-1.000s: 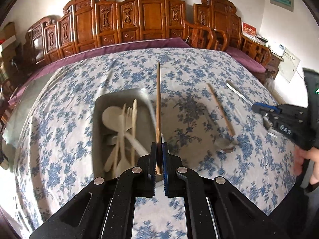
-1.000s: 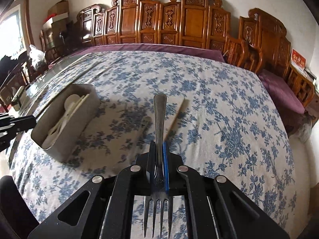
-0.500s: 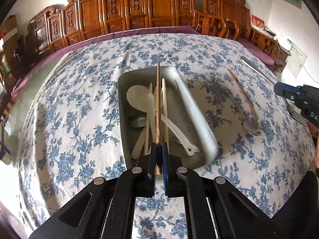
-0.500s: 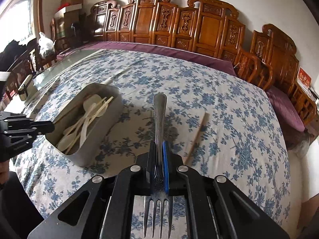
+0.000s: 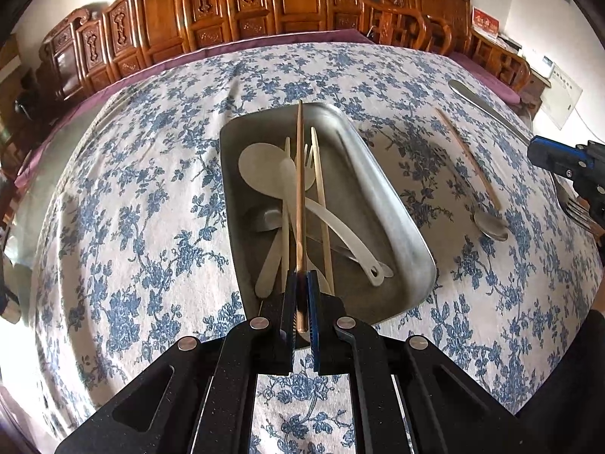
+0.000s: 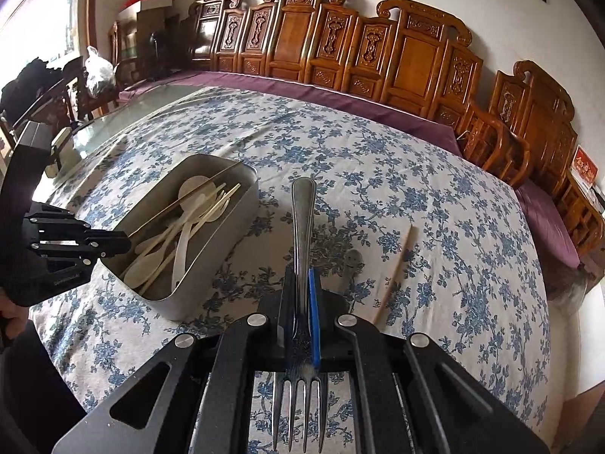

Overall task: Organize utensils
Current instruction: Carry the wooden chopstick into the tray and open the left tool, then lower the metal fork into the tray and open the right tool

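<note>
Left wrist view: the left gripper (image 5: 301, 283) is clamped on 1 brown chopstick (image 5: 300, 189), which runs forward above the metal tray (image 5: 382, 196). In the tray lie pale spoons (image 5: 261, 168), a pale fork and 1 light chopstick (image 5: 321, 208). To the right, on the floral cloth (image 5: 132, 196), lie another chopstick (image 5: 467, 159) and a metal spoon (image 5: 490, 225), touching or nearly so. The right gripper (image 5: 563, 160) shows at the right edge.

Right wrist view: the right gripper (image 6: 301, 287) is closed on a metal fork (image 6: 302, 227), handle pointing forward, tines toward the camera. The tray (image 6: 227, 234) sits left, with the left gripper (image 6: 113, 244) at its near end. A chopstick (image 6: 393, 272) lies on the cloth (image 6: 435, 227) to the right.
</note>
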`<state>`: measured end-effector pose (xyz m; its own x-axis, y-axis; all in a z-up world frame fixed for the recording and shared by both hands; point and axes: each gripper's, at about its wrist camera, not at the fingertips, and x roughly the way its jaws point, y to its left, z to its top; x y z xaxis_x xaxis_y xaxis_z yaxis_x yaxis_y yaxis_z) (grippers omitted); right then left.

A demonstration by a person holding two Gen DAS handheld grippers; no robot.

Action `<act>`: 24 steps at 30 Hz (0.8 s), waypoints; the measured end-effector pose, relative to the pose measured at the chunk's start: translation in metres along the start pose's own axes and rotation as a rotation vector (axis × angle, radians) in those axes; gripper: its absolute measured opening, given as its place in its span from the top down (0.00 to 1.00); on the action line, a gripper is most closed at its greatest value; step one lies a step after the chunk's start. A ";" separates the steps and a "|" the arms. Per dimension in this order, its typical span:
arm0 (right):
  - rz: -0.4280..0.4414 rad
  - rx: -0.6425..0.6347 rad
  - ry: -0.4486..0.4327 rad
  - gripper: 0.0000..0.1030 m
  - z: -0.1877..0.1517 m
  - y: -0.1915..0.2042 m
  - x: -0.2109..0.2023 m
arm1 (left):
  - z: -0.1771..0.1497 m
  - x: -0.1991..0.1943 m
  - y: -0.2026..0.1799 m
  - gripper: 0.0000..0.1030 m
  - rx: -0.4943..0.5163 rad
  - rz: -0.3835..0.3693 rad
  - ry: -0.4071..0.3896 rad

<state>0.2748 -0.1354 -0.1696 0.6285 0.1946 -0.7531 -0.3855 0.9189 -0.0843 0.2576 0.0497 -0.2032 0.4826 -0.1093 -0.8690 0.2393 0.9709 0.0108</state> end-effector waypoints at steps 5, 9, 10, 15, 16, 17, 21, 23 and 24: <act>0.006 -0.006 -0.001 0.92 0.002 0.006 0.000 | 0.002 -0.008 0.005 0.92 -0.023 0.007 -0.027; 0.017 -0.015 -0.005 0.92 0.006 0.015 -0.002 | 0.003 -0.018 0.011 0.88 -0.044 0.004 -0.055; 0.019 -0.019 -0.008 0.92 0.007 0.018 -0.002 | 0.003 -0.020 0.013 0.85 -0.046 0.004 -0.058; 0.043 -0.025 -0.013 0.92 0.013 0.034 -0.002 | 0.000 -0.034 0.022 0.80 -0.074 0.006 -0.095; 0.049 -0.028 -0.013 0.92 0.015 0.037 0.000 | -0.001 -0.039 0.025 0.80 -0.084 0.008 -0.106; 0.053 -0.029 -0.014 0.92 0.017 0.040 0.001 | -0.002 -0.041 0.027 0.77 -0.089 0.011 -0.113; 0.085 -0.028 -0.012 0.92 0.024 0.055 0.008 | -0.003 -0.051 0.035 0.72 -0.096 0.030 -0.135; 0.109 -0.021 -0.011 0.92 0.029 0.062 0.013 | -0.003 -0.054 0.041 0.69 -0.104 0.040 -0.143; 0.126 -0.014 -0.010 0.92 0.032 0.066 0.016 | -0.004 -0.056 0.044 0.67 -0.112 0.043 -0.148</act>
<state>0.2811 -0.0605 -0.1667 0.5811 0.3122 -0.7516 -0.4716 0.8818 0.0016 0.2380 0.0998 -0.1555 0.6111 -0.0888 -0.7865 0.1239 0.9922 -0.0157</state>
